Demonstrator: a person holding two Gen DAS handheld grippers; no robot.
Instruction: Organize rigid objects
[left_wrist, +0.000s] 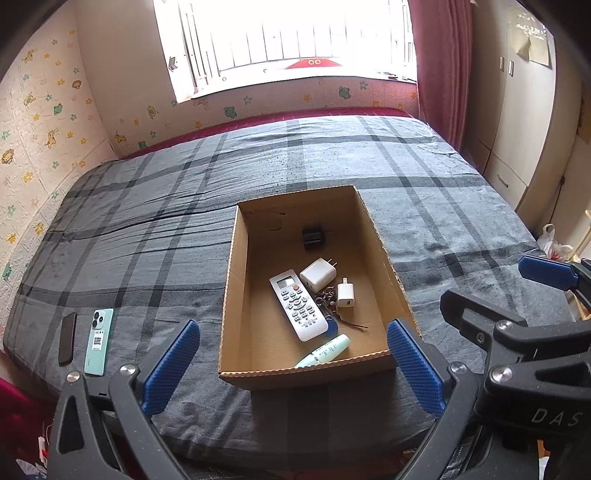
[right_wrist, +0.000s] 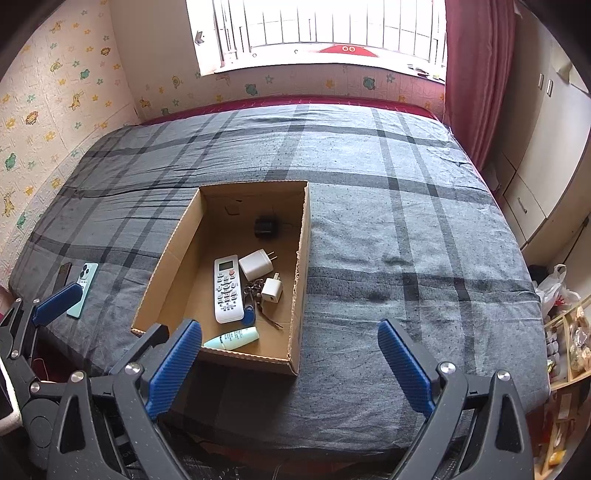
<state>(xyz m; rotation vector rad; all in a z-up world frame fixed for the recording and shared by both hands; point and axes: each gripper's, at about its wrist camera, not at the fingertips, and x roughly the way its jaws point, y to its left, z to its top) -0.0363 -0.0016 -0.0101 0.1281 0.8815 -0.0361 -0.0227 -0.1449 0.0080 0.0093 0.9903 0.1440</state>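
An open cardboard box (left_wrist: 236, 258) (right_wrist: 173, 254) sits on the grey plaid bed. In it lie a white remote (left_wrist: 298, 309) (right_wrist: 228, 293), a large white charger (left_wrist: 317, 274) (right_wrist: 255, 264), a small white charger (left_wrist: 345, 293) (right_wrist: 272, 290), keys with a blue fob (left_wrist: 327, 306) (right_wrist: 250, 301), a mint tube (left_wrist: 325, 350) (right_wrist: 232, 338) and a black adapter (left_wrist: 313, 236) (right_wrist: 264, 226). A mint phone (left_wrist: 98, 341) (right_wrist: 83, 290) and a black phone (left_wrist: 68, 343) (right_wrist: 63, 275) lie on the bed at left. My left gripper (left_wrist: 291, 365) is open and empty before the box. My right gripper (right_wrist: 290, 363) is open and empty at the box's near right corner.
The bed (right_wrist: 388, 229) runs back to a wall with a window and a red curtain (right_wrist: 476, 74). Cupboards (right_wrist: 546, 147) stand to the right. Bags and a shelf (right_wrist: 565, 325) crowd the floor at right. The right gripper's finger (left_wrist: 546, 271) shows in the left wrist view.
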